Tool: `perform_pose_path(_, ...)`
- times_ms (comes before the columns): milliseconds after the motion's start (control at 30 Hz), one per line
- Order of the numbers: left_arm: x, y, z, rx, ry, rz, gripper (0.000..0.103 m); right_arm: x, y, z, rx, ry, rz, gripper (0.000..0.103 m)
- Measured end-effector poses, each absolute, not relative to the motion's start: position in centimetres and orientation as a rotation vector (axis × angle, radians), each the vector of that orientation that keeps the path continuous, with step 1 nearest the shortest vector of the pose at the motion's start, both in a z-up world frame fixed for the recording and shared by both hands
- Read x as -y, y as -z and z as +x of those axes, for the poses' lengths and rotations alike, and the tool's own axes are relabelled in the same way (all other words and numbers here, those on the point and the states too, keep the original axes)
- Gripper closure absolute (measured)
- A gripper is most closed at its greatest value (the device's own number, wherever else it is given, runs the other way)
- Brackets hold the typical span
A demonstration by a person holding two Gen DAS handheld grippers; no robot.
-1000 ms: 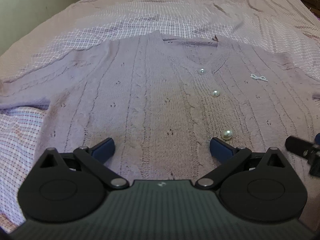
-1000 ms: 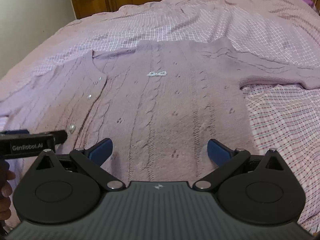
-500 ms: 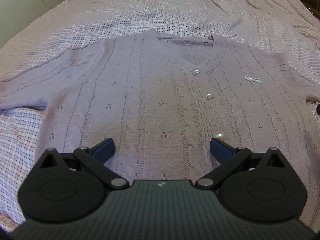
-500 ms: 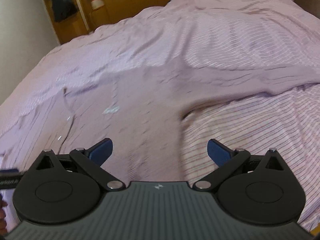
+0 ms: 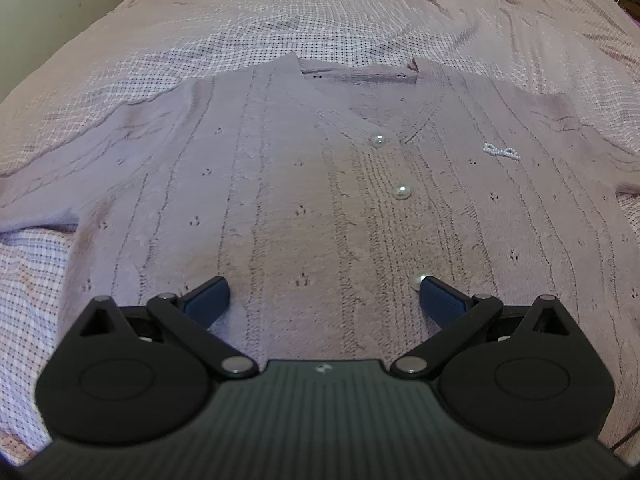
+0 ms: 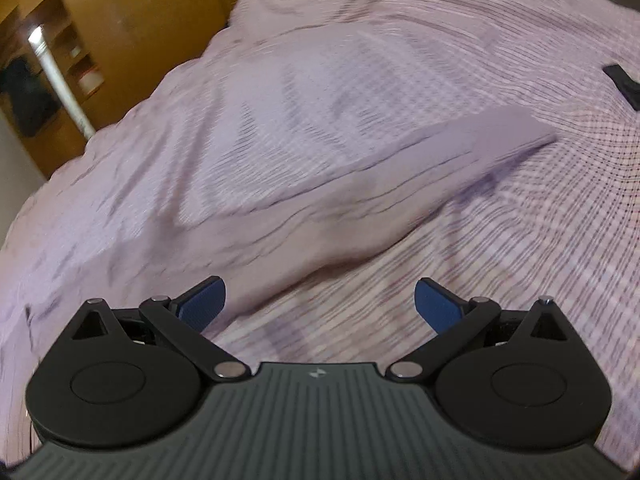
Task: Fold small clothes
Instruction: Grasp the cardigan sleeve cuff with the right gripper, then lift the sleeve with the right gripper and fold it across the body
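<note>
A lilac knit cardigan [image 5: 304, 184] with pearl buttons [image 5: 403, 191] lies flat and face up on the bed, sleeves spread out. My left gripper [image 5: 323, 298] is open and empty, low over the cardigan's lower front, its right pad beside the lowest button. My right gripper [image 6: 320, 304] is open and empty, above the cardigan's right sleeve [image 6: 400, 184], which stretches to the upper right and ends in a cuff [image 6: 516, 128]. The right wrist view is blurred.
The bed is covered by a pink checked sheet [image 5: 360, 12] with wrinkles. A wooden wardrobe [image 6: 132, 20] stands beyond the bed's far left. A small dark object [image 6: 624, 84] lies on the sheet at the far right.
My right gripper has swung to the right, from the cardigan's body to its right sleeve. My left gripper moved slightly back and up. Both stayed open.
</note>
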State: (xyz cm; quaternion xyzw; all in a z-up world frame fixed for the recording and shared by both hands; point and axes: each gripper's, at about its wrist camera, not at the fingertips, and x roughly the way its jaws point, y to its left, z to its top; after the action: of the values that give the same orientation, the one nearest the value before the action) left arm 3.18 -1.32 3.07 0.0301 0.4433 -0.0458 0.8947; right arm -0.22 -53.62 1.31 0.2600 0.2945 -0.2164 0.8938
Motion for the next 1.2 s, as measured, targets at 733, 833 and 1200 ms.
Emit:
perform_pose_path(733,2.0,-1.9,3.7,-0.934,0.105,0.059,0.000,61.8,1.9,4.3,-0.445,0.602,0.588,0.041)
perform_pose_path(833,2.1,-1.5,3.6,-0.928,0.111,0.070,0.000,62.4,1.8,3.8,-0.431,0.635,0.610,0.081)
perform_pose_path(1200,2.3,-1.0,3.6,-0.933,0.112,0.079,0.000,60.5,-1.8,0.0,-0.311,0.521,0.614,0.097)
